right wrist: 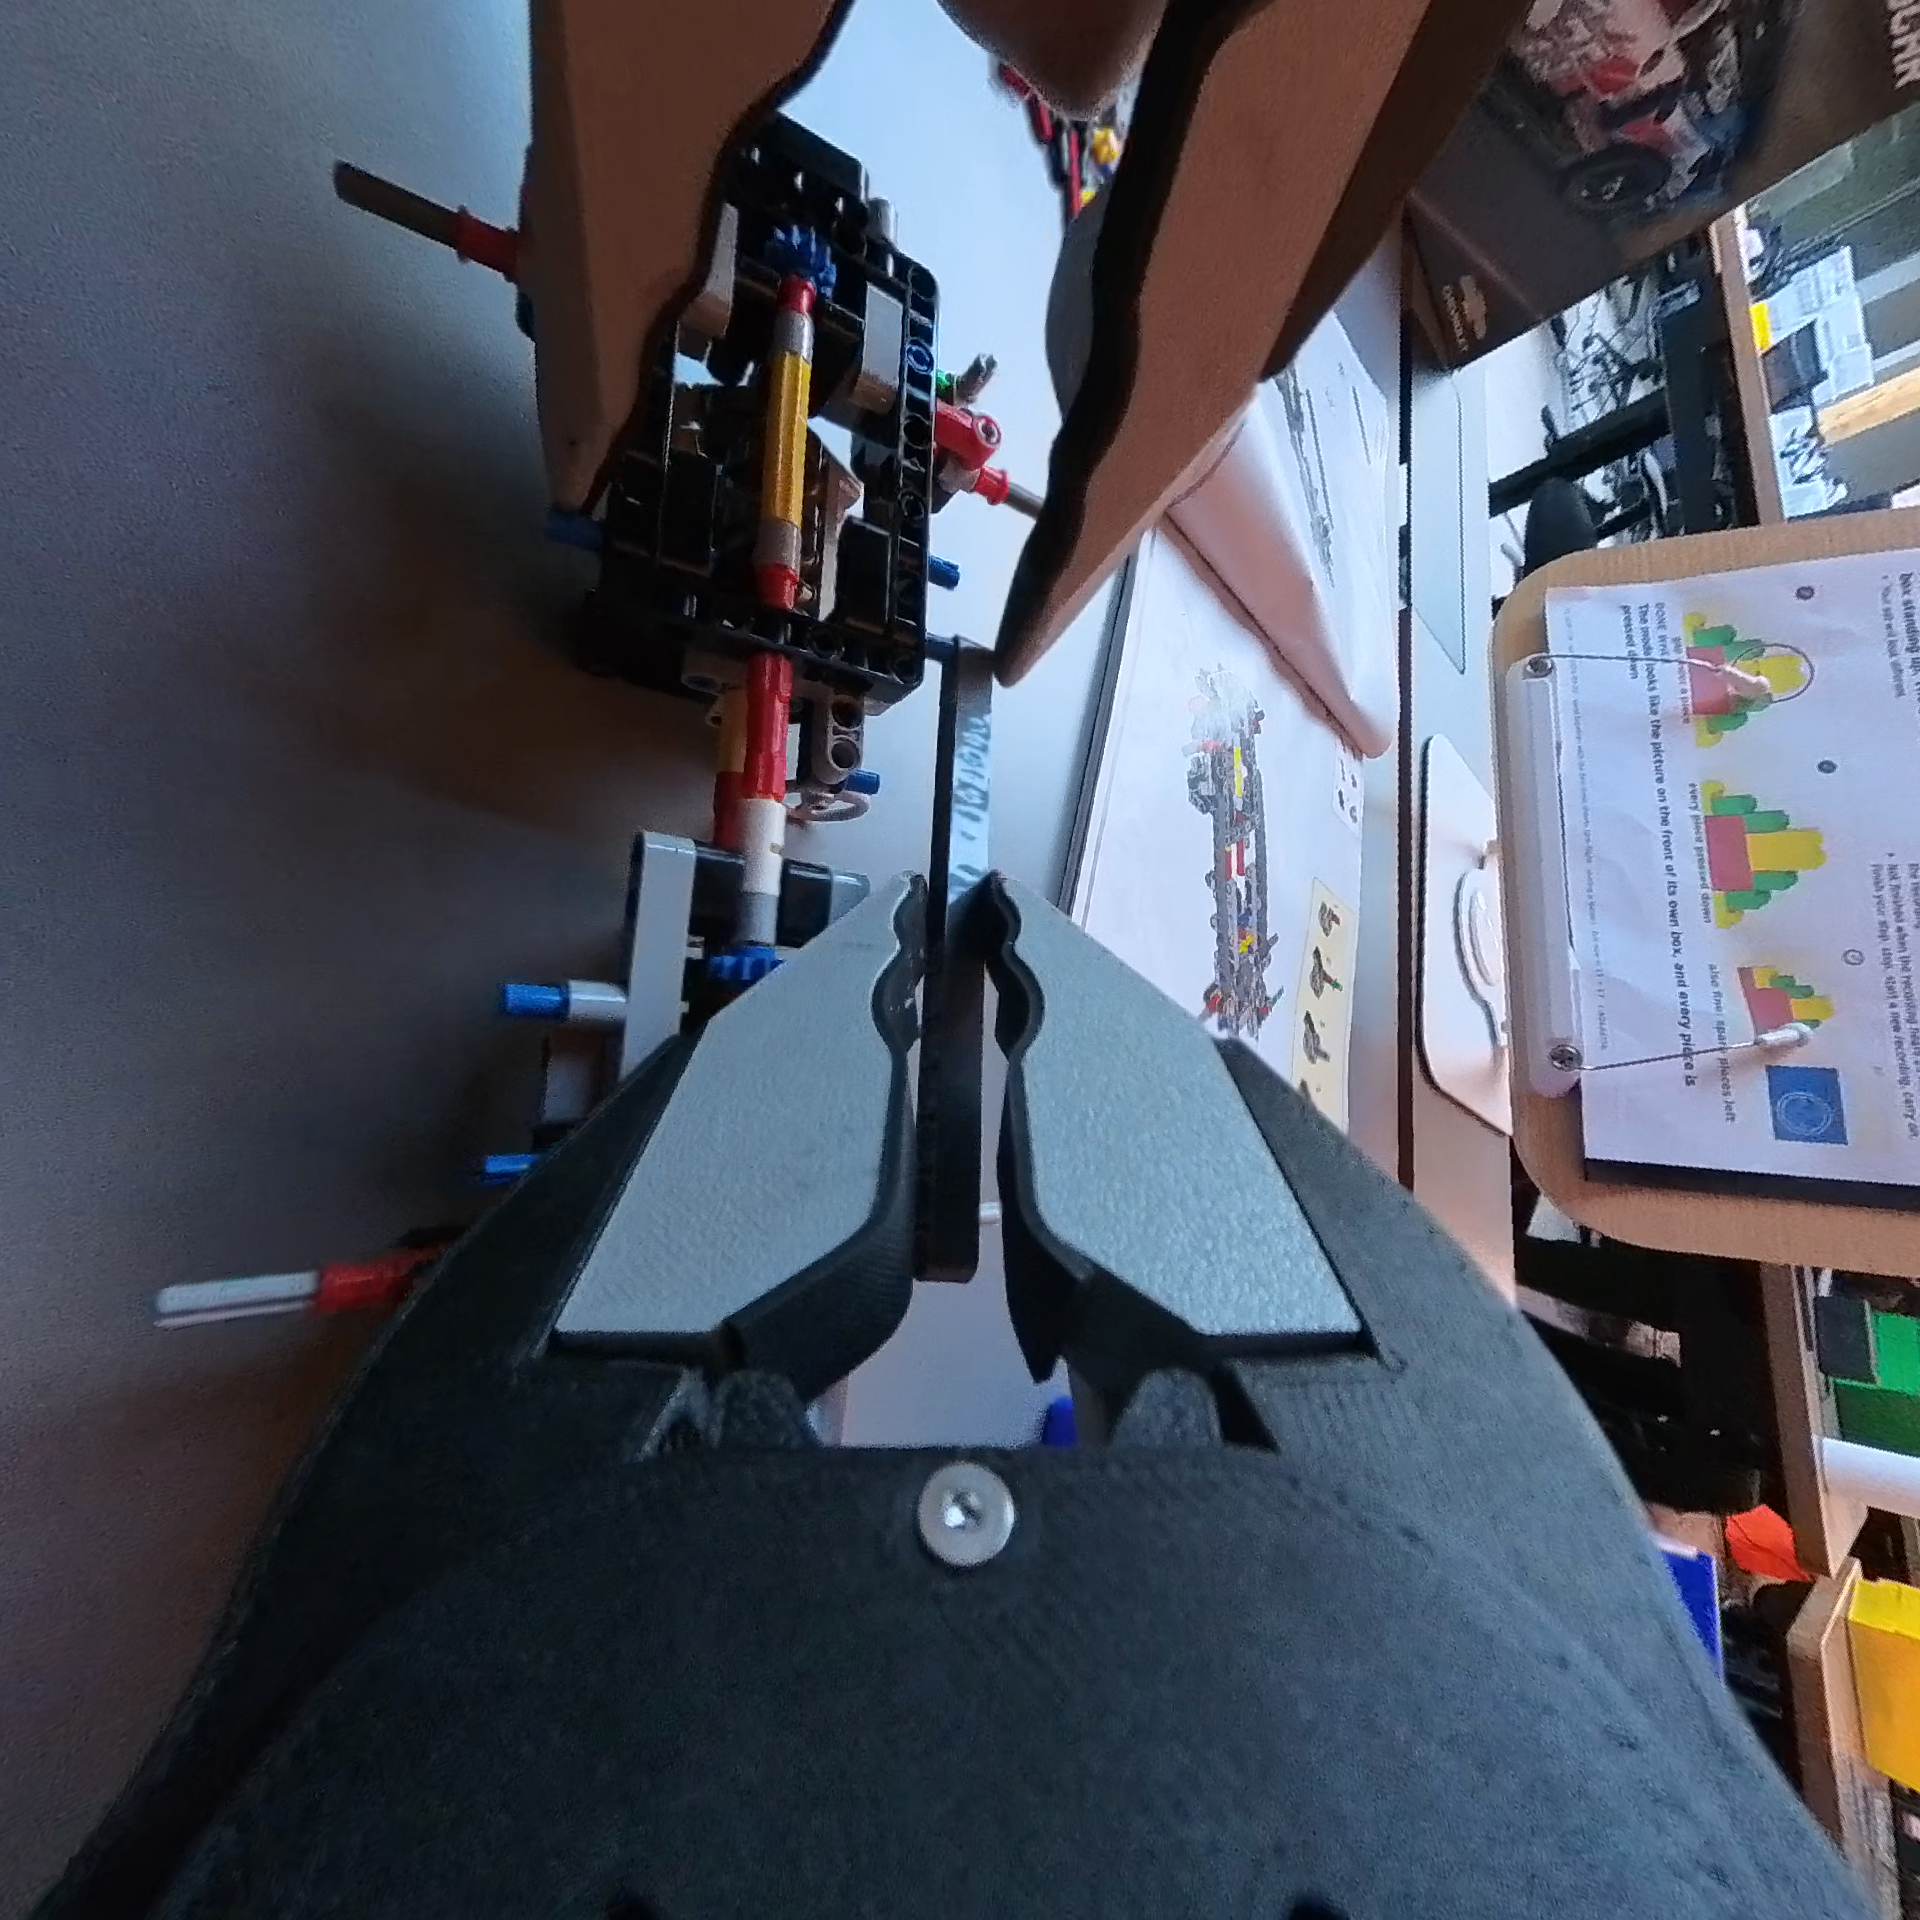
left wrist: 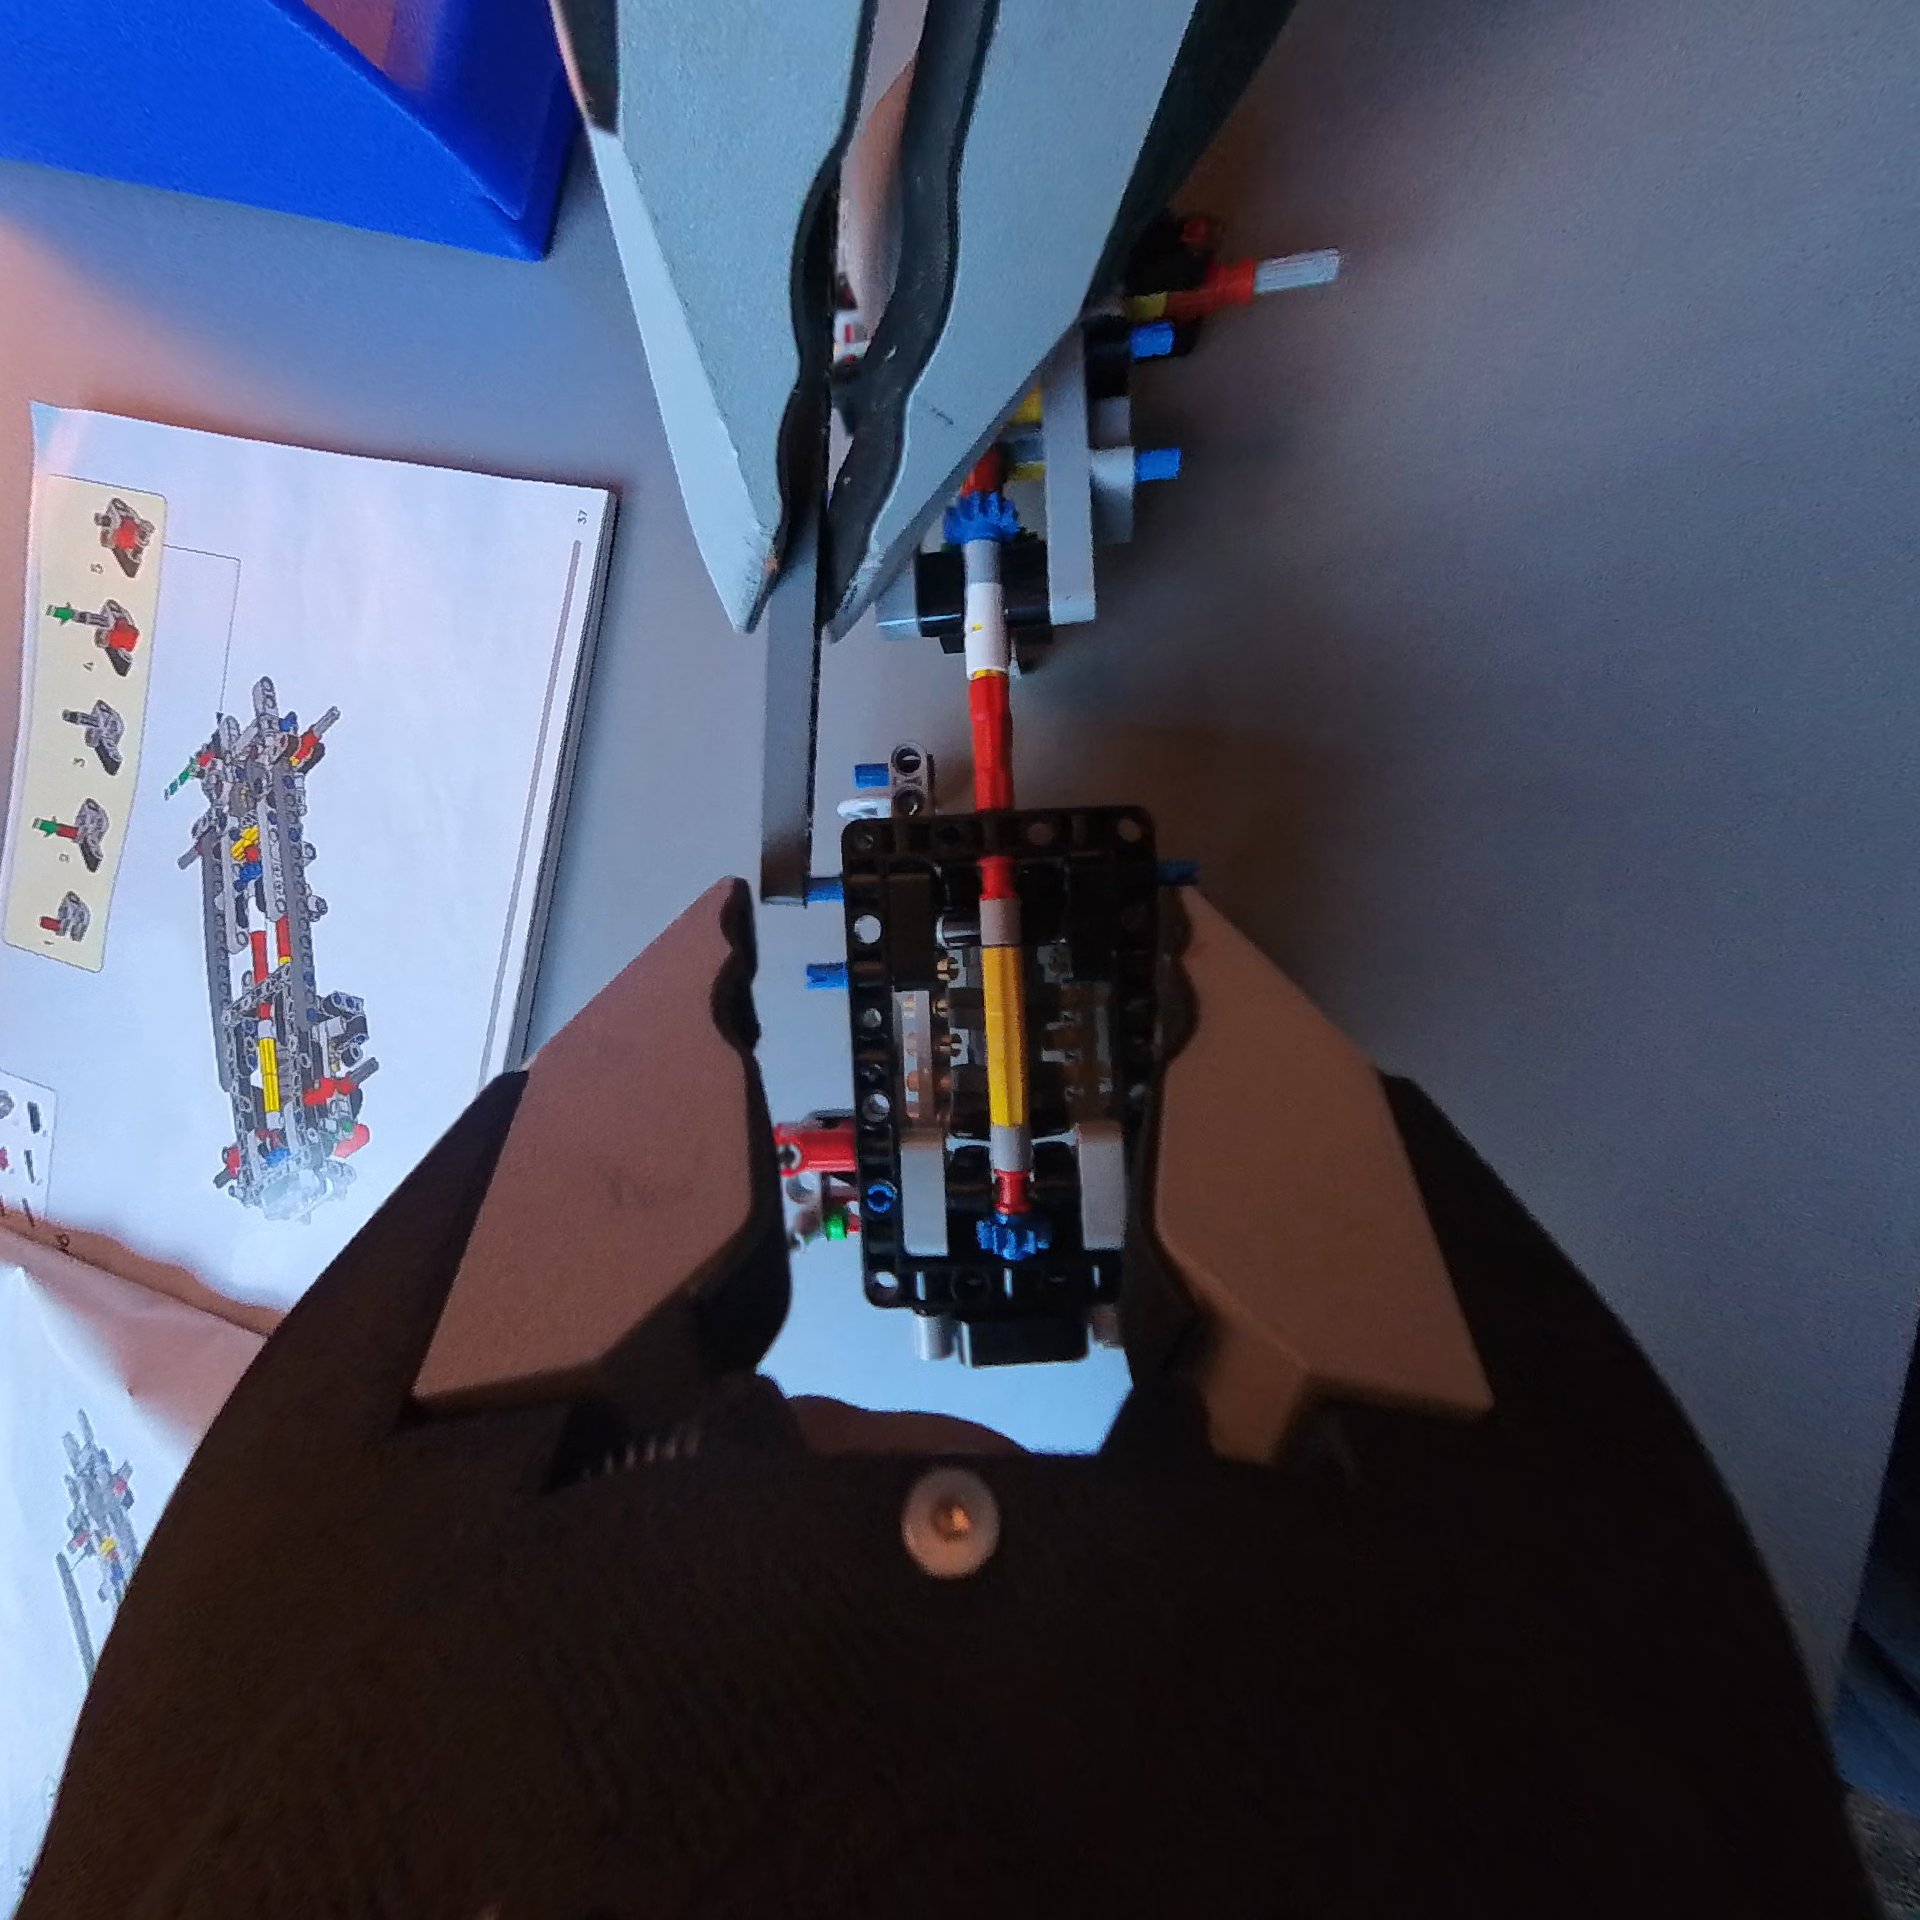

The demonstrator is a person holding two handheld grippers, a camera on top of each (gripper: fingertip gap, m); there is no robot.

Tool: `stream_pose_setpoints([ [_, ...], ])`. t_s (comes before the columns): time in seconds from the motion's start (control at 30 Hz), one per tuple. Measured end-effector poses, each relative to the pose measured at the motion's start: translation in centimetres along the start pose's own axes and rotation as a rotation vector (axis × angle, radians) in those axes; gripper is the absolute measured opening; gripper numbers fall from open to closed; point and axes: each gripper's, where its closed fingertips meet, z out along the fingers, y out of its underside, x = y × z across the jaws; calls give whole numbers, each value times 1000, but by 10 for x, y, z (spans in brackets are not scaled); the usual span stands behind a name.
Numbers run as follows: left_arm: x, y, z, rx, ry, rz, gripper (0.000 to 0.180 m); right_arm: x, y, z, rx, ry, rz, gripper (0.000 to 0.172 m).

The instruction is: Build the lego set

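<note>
A building-brick model lies on the grey table: a black frame (left wrist: 868,1039) with a yellow and red axle (left wrist: 1003,1039) running to a grey end block (left wrist: 1070,499). My left gripper (left wrist: 961,904) is open and straddles the black frame. Its right pad (left wrist: 1179,987) lies against the frame's side, while the left pad (left wrist: 743,987) stands clear of it. My right gripper (right wrist: 951,883) is shut on a long thin black beam (right wrist: 948,1091). In the left wrist view the beam (left wrist: 790,748) reaches down to a blue pin (left wrist: 826,888) on the frame's left side.
An open instruction booklet (left wrist: 395,831) lies left of the model, and it also shows in the right wrist view (right wrist: 1226,831). A blue bin (left wrist: 312,104) stands at the far left. A wooden board with a printed sheet (right wrist: 1714,883) and shelves (right wrist: 1818,1455) stand beyond the table. Some 6 centimeters of space lies between my two pairs of fingers.
</note>
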Motion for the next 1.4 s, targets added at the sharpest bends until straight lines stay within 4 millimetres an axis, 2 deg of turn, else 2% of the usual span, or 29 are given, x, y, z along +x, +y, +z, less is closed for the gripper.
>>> stream_pose_setpoints([
  [0.3, 1, -1, 1, 11, 8, 2, 75, 1, 1, 3, 29, 3, 7, 8],
  [0.53, 2, -2, 0, -4, -12, 25, 73, 3, 11, 10, -13, 5, 35, 6],
  [1.4, 8, -7, 4, 35, 119, -5, 74, -7, 13, 2, -28, -104, 113, 6],
])
